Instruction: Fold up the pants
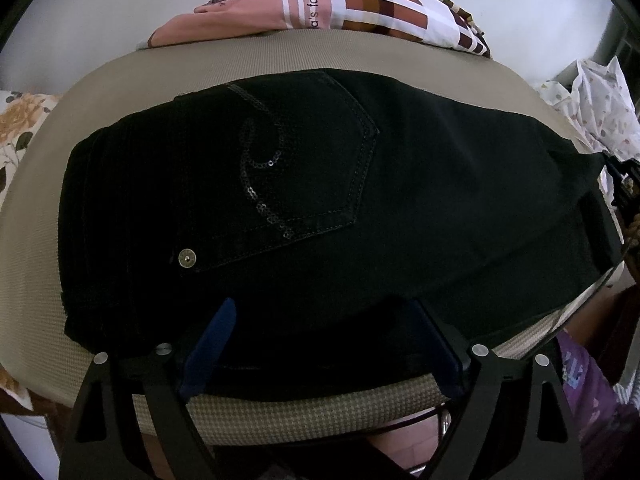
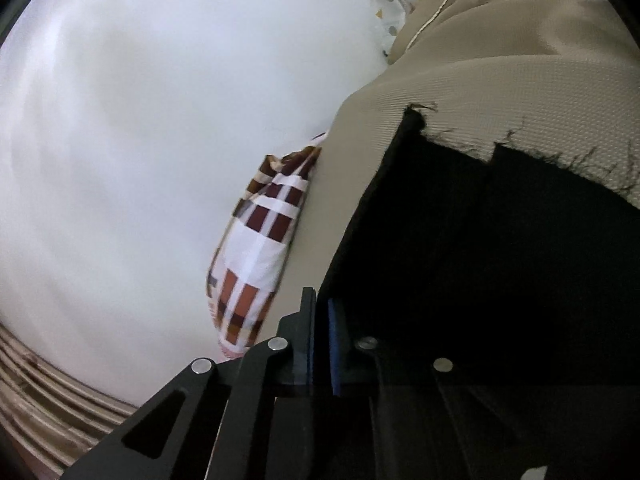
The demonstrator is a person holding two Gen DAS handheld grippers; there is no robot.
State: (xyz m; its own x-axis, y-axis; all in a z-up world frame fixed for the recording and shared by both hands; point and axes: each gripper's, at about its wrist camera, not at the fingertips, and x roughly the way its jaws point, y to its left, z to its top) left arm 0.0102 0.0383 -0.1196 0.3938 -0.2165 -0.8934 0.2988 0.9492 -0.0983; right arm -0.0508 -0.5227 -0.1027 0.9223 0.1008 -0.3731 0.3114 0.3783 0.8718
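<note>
Black pants point(image 1: 420, 200) lie folded across a beige cushioned surface point(image 1: 280, 50), back pocket with sequin swirl point(image 1: 260, 168) facing up. My left gripper point(image 1: 320, 320) is open, its blue-padded fingers point(image 1: 212, 344) spread over the near edge of the pants. My right gripper point(image 2: 322, 320) is shut on the pants' edge point(image 2: 460, 260), holding the frayed hem end point(image 2: 520, 152) above the beige surface point(image 2: 480, 80). The right gripper also shows at the far right of the left wrist view point(image 1: 624, 188).
A patchwork quilt and pink pillow point(image 1: 320, 4) lie at the far edge, also in the right wrist view point(image 2: 256, 248). Dotted white fabric point(image 1: 600, 108) lies at right, a floral cloth point(image 1: 20, 128) at left. A white wall is behind.
</note>
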